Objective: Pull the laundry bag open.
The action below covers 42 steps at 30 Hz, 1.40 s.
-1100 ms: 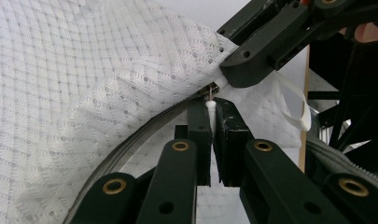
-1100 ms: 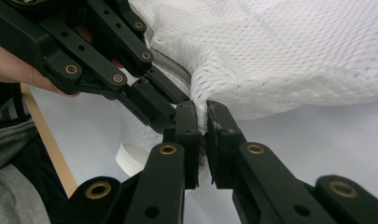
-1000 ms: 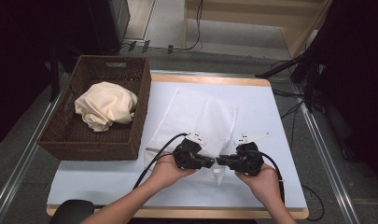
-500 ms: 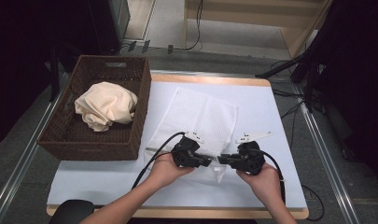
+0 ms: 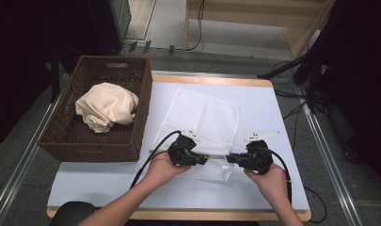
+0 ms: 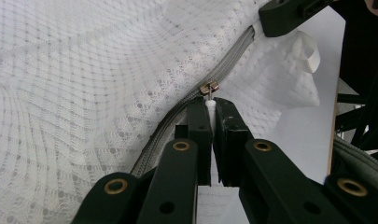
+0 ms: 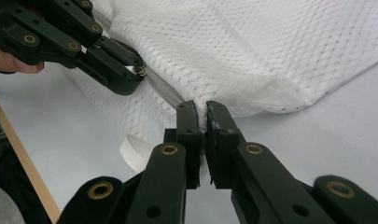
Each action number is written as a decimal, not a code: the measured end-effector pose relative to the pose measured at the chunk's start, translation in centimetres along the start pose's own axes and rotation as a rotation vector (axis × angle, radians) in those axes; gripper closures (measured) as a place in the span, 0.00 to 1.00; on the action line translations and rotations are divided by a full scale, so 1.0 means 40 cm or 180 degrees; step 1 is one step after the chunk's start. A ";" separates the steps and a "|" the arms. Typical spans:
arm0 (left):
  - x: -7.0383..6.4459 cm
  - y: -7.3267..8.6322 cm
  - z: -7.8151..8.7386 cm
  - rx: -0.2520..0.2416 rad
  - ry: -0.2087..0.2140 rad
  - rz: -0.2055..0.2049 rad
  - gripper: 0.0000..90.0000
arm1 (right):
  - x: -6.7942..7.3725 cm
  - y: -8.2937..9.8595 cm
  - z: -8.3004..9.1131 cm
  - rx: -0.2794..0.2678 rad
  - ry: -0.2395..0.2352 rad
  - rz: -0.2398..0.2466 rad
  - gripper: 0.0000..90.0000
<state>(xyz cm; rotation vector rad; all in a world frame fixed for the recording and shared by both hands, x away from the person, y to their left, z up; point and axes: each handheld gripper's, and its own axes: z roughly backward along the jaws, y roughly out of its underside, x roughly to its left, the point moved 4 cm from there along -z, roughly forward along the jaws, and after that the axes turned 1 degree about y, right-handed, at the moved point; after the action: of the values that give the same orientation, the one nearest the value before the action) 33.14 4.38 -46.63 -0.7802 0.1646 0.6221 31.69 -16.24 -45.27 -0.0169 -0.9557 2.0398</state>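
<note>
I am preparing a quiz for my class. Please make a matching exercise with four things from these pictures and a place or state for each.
Things:
1. cloth
2. mesh bag
3. left gripper
4. right gripper

Places or states:
A. flat on the table
B. shut on the bag's corner
C. crumpled in the basket
D. shut on the zipper pull

Pairs: 1-C, 2-A, 3-D, 4-B
</note>
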 end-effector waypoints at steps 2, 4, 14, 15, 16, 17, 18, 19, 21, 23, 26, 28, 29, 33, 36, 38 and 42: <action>0.000 0.000 0.000 0.0003 0.0000 -0.0002 0.97 | -0.001 0.001 0.000 0.0007 0.0007 -0.0013 0.96; -0.001 0.000 0.000 0.0005 -0.0003 0.0000 0.97 | -0.002 0.001 0.000 0.0010 0.0003 -0.0021 0.96; 0.002 -0.003 0.005 -0.0003 0.0097 0.0082 0.97 | -0.005 0.000 0.003 -0.0015 -0.0006 -0.0029 0.96; 0.003 -0.003 0.005 0.0001 0.0099 0.0093 0.97 | -0.005 0.000 0.003 -0.0013 -0.0005 -0.0026 0.96; 0.003 -0.003 0.005 0.0001 0.0099 0.0093 0.97 | -0.005 0.000 0.003 -0.0012 -0.0006 -0.0023 0.96; 0.003 -0.003 0.004 -0.0006 0.0129 0.0122 0.97 | -0.005 0.000 0.003 -0.0012 -0.0006 -0.0023 0.96; 0.004 -0.003 0.004 -0.0002 0.0131 0.0129 0.97 | -0.006 0.000 0.004 -0.0009 -0.0006 -0.0018 0.96; 0.004 -0.004 0.005 0.0007 0.0127 0.0136 0.97 | -0.005 0.000 0.005 -0.0011 -0.0012 -0.0016 0.96; 0.003 -0.005 0.006 0.0012 0.0103 0.0126 0.97 | -0.005 -0.001 0.005 -0.0019 -0.0009 -0.0003 0.96; 0.003 -0.005 0.006 0.0020 0.0089 0.0118 0.97 | -0.004 -0.002 0.005 -0.0017 -0.0006 -0.0004 0.96; 0.006 -0.004 0.006 0.0040 0.0066 0.0112 0.97 | -0.004 -0.003 0.003 -0.0003 0.0011 0.0010 0.96; 0.007 -0.003 0.007 0.0064 -0.0017 0.0094 0.97 | -0.004 -0.003 0.003 -0.0005 0.0007 0.0013 0.96; 0.018 0.001 0.011 0.0089 -0.0080 0.0110 0.97 | -0.009 -0.003 0.008 0.0017 0.0140 0.0030 0.97; 0.034 0.002 0.028 0.0028 -0.0019 0.0218 0.97 | -0.043 0.003 0.029 -0.0041 0.0161 -0.0103 0.97; 0.027 -0.001 0.042 0.0006 -0.0008 0.0166 0.97 | -0.063 0.008 0.037 -0.0053 0.0171 -0.0142 0.96; 0.025 -0.001 0.042 0.0012 -0.0013 0.0146 0.97 | -0.065 0.009 0.036 -0.0068 0.0156 -0.0166 0.96; 0.026 0.001 0.039 0.0024 -0.0008 0.0141 0.97 | -0.068 0.009 0.034 -0.0049 0.0174 -0.0118 0.96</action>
<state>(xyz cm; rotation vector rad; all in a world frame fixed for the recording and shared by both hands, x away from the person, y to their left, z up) 33.83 5.97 -45.91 -0.7703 0.1822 0.6639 32.70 -19.13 -45.42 -0.0625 -0.9313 1.9881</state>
